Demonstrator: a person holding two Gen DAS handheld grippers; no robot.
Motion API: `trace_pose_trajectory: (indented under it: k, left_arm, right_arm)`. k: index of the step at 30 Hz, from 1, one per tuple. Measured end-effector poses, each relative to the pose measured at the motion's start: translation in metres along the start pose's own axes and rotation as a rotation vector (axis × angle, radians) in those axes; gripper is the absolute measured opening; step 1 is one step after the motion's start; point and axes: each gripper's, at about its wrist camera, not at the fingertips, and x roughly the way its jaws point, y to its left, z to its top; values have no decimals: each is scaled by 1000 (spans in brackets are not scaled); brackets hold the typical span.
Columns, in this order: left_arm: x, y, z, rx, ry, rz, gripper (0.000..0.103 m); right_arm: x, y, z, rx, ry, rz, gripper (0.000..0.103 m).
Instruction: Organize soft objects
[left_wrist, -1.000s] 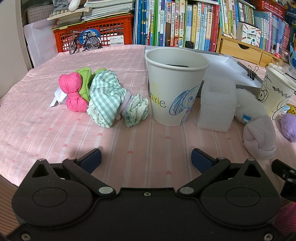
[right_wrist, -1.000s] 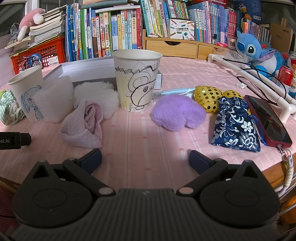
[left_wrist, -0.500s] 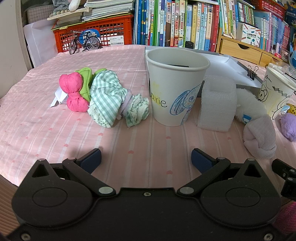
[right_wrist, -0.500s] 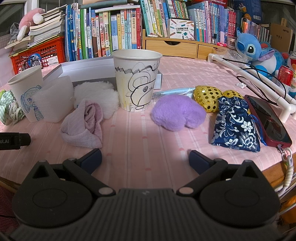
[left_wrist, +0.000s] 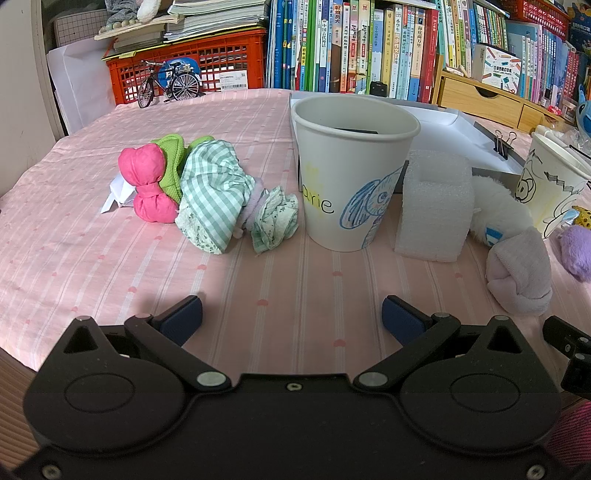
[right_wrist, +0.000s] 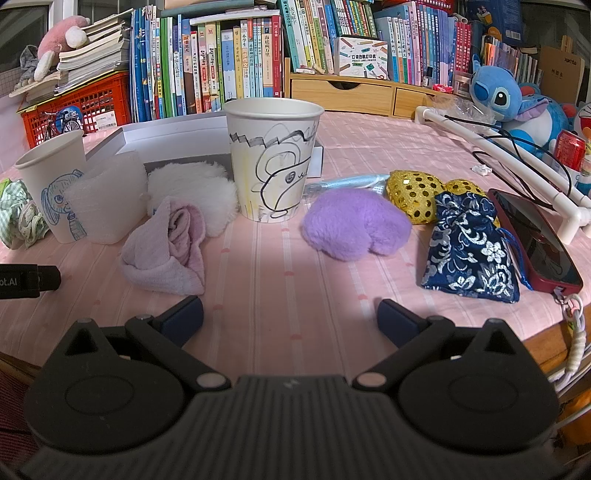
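Observation:
My left gripper (left_wrist: 291, 317) is open and empty, low over the pink cloth in front of a paper cup with a blue elephant (left_wrist: 351, 173). Left of that cup lie a pink bundle (left_wrist: 147, 184), a green cloth (left_wrist: 171, 162), a checked green cloth (left_wrist: 214, 195) and a small crumpled cloth (left_wrist: 275, 218). My right gripper (right_wrist: 290, 319) is open and empty, facing a second drawn cup (right_wrist: 273, 158). Before it lie a pale pink towel (right_wrist: 166, 247), a purple plush (right_wrist: 354, 225), a gold sequin pouch (right_wrist: 413, 195) and a blue brocade pouch (right_wrist: 469, 243).
A white foam block (left_wrist: 436, 206) and a white fluffy piece (right_wrist: 192, 192) sit between the cups. A red phone (right_wrist: 535, 240) lies at the right table edge, near a white pipe frame (right_wrist: 498, 155). Books, a red crate (left_wrist: 192, 70) and a white box (left_wrist: 450, 133) stand behind.

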Motion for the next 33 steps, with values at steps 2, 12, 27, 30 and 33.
trace_pose_trajectory:
  k: [2,12,27,30,33]
  left_arm:
    - [0,0,0,0,0,0,103]
    - [0,0,0,0,0,0,103]
    - [0,0,0,1,-1,0,103]
    - [1,1,1,4,0,-2,103]
    - [-3,5,2,10,5,-7,103]
  right_arm:
    - [0,0,0,0,0,0,103]
    - [0,0,0,0,0,0,103]
    - [0,1,0,0,0,0,103]
    - [0,0,0,-3,-2,2,103]
    - [0,0,0,-10,-5,7,103]
